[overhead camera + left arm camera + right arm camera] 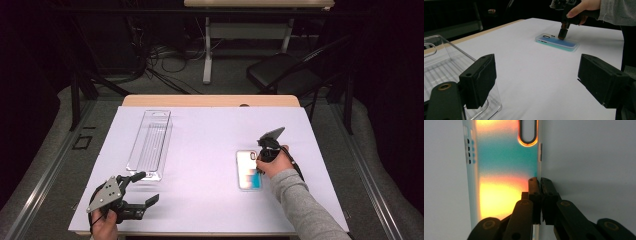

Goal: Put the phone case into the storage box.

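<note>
While the phone case (248, 170) lies flat on the white table (210, 150), toward the person's right side and well apart from the clear plastic tray (150, 144) on the left, the right gripper (539, 181) is already down on it, its two jaws drawn together over the case's long side wall, one jaw inside the shell and one outside, about midway along that edge and below the camera cutout (527, 133). From the left gripper view the same grip shows as a black tip planted on the case's far edge (562, 35). The left gripper (536, 75) hangs near the table's front left corner, just beside the near end of the tray, with its jaws standing wide apart and nothing between them. The case looks like a thin, frosted, translucent shell with a teal and orange tint, so I judge it very light, somewhat flexible and fairly slick on its flat back; a pinch on the thin rim is the sensible hold, since the flat face offers nothing to grasp. Because the wall is narrow and springy, the case could bend or twist out of the jaws when lifted, and it will likely hang down from the clamped edge rather than stay level. A hold near the middle of the long side, as here, should keep it balanced, and a slow lift seems wise
</note>
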A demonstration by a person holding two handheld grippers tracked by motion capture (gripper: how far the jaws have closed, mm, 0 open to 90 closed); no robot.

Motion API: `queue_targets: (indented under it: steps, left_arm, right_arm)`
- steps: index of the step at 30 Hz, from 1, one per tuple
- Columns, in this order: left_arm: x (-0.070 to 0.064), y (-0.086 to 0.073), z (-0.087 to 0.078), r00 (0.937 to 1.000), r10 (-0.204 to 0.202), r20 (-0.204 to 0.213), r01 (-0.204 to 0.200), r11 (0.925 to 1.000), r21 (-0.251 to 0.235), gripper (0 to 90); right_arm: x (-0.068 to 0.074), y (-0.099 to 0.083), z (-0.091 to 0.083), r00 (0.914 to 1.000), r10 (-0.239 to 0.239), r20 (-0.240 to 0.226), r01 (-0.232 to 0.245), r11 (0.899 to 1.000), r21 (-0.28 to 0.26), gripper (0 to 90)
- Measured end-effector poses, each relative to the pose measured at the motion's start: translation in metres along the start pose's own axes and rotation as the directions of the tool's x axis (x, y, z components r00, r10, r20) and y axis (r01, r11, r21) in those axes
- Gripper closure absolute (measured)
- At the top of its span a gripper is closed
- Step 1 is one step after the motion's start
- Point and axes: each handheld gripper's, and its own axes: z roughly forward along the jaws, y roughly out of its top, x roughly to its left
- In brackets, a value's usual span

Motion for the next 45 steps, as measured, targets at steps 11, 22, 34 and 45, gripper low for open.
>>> queue_targets:
  steps: [11, 22, 34, 45]
  left_arm:
    - [0.000, 0.000, 0.000, 1.0000, -0.002, -0.001, 0.002, 1.0000, 0.002, 15.5]
    - [0.000, 0.000, 0.001, 1.0000, -0.002, -0.002, 0.002, 1.0000, 0.004, 15.5]
    - [0.001, 0.000, 0.002, 0.9998, -0.015, -0.014, 0.015, 0.9998, 0.011, 15.5]
    - [-0.001, 0.002, 0.004, 0.9999, -0.008, -0.011, 0.008, 0.9990, 0.044, 15.6]
  right_arm:
    - [-0.005, -0.001, -0.001, 0.9995, 0.016, -0.027, -0.016, 1.000, -0.009, 88.7]
    - [-0.009, -0.001, -0.006, 0.9984, 0.035, -0.045, -0.036, 0.999, -0.019, 88.9]
    - [-0.010, -0.001, -0.011, 0.9968, 0.043, -0.067, -0.045, 0.998, -0.034, 88.9]
    - [-0.005, -0.006, -0.020, 0.9932, 0.013, -0.116, -0.023, 0.996, -0.087, 88.9]
